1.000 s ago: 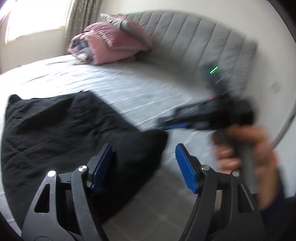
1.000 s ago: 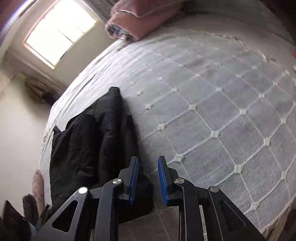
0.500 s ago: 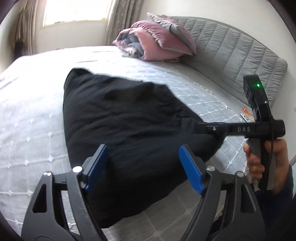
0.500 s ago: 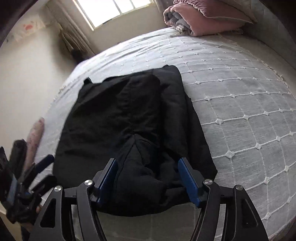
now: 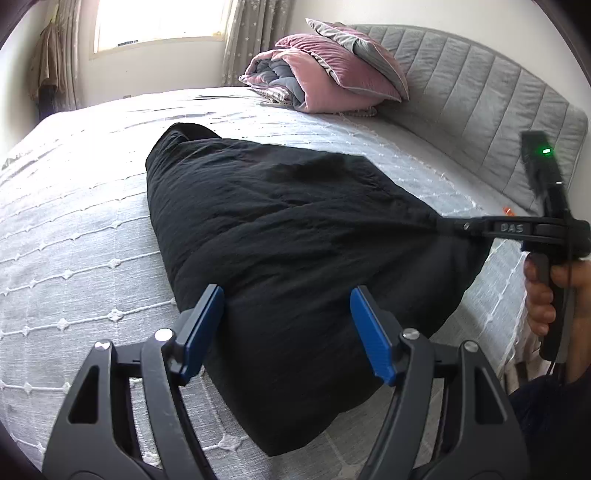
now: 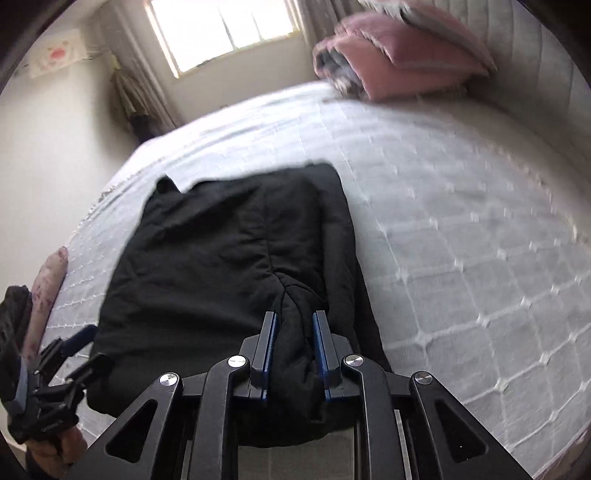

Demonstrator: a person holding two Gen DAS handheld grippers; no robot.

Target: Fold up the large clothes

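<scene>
A large black garment [image 5: 280, 236] lies on the grey quilted bed [image 5: 74, 229]; it also shows in the right wrist view [image 6: 221, 258]. My left gripper [image 5: 288, 325] is open, its blue pads either side of the garment's near edge, nothing held. My right gripper [image 6: 293, 339] is shut on a bunched near corner of the black garment. In the left wrist view the right gripper [image 5: 443, 225] pinches the garment's right corner and lifts it taut. In the right wrist view the left gripper [image 6: 81, 350] sits at the garment's lower left edge.
A pink and grey folded duvet with pillows [image 5: 325, 74] lies at the head of the bed by the grey padded headboard [image 5: 480, 110]. A window [image 6: 225, 29] and curtains are on the far wall. A small orange item [image 5: 509, 211] lies near the headboard.
My right gripper has closed on the garment's near corner; half a second ago it was open around it. My left gripper has come a little closer to the garment's edge and stays open.
</scene>
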